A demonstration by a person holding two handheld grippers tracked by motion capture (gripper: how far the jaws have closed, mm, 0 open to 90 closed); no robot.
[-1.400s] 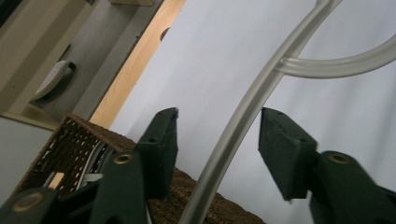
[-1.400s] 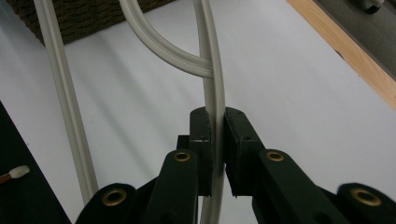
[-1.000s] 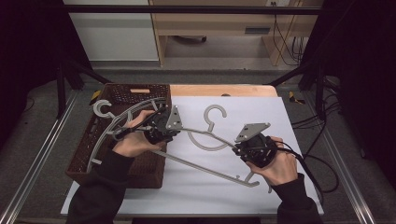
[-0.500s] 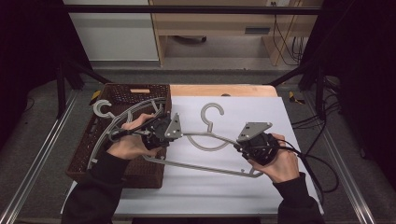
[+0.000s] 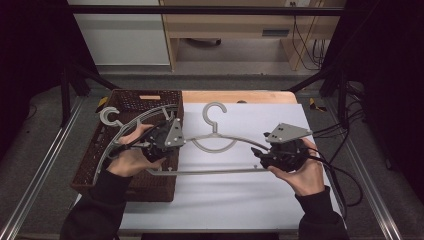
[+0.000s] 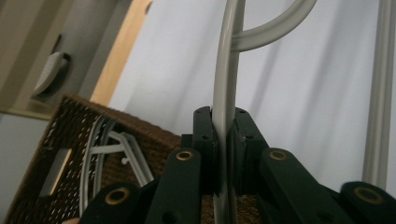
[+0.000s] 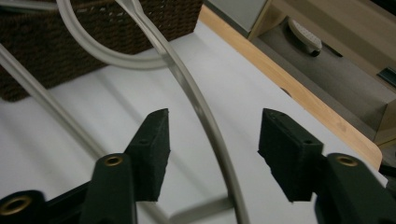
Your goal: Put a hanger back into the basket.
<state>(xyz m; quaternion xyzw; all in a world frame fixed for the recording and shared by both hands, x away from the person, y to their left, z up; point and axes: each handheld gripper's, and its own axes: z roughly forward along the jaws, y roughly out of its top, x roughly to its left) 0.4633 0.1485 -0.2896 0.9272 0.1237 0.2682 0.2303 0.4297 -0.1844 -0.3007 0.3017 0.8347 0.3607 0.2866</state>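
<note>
one grey hanger (image 5: pixel 215 141) lies across the white table (image 5: pixel 240 200), its left end over the one brown basket (image 5: pixel 127 175), which holds at least two more hangers (image 5: pixel 131 120). the left gripper (image 5: pixel 161 141) is clamped on the hanger's arm and has dragged it toward the basket since a second ago, while the right gripper (image 5: pixel 256 152) has just been opening, jaws now loose around the other arm. both hands reach in low from the near edge, palms inward.
</note>
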